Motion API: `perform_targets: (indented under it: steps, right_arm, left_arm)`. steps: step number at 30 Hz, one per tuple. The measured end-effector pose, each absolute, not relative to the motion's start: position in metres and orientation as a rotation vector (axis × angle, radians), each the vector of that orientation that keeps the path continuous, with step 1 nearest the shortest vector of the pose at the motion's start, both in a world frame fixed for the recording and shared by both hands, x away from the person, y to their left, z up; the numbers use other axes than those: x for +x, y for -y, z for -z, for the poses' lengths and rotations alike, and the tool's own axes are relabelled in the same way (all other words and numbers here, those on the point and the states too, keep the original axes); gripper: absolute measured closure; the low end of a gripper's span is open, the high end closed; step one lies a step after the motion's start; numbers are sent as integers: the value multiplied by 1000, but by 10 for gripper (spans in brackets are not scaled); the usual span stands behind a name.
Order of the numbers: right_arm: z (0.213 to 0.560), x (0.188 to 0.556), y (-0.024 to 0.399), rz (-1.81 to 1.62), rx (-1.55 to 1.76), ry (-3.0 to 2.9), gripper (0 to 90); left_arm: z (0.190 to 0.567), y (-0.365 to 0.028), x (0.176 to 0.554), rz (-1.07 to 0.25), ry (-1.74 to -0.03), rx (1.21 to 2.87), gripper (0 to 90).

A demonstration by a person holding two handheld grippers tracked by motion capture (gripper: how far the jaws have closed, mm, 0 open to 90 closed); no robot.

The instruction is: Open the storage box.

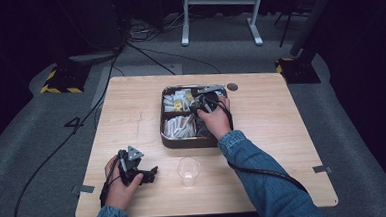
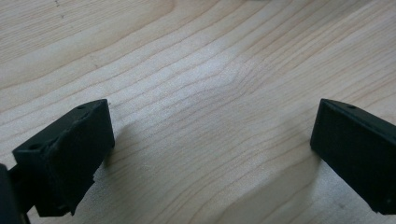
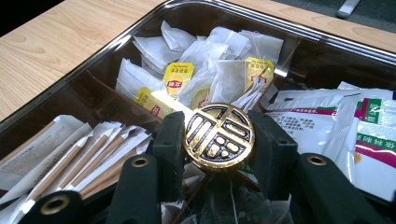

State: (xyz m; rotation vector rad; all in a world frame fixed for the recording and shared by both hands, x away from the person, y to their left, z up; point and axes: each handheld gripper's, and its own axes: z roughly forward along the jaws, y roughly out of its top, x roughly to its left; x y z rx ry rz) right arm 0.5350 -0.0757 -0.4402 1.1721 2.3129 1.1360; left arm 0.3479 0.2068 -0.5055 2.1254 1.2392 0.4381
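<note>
Gripping gold-and-black emblem knob (image 3: 219,135); right claw (image 3: 219,140)

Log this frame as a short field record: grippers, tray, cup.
left gripper: open, resting low on the bare table
right gripper: shut on gold knob, over the tray
tray: dark, divided; tea bags, wrapped sticks, sachets
cup: clear, upright, near table's front edge, between the hands
</note>
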Motion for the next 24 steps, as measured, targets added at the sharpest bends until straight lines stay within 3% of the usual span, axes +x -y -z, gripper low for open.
perform_targets:
  steps: [24]
  right_arm:
    - [378,529,93,-1236,1120,-2220,589]
  left_arm:
    - [505,-207,348,-438,-1239,2127,0]
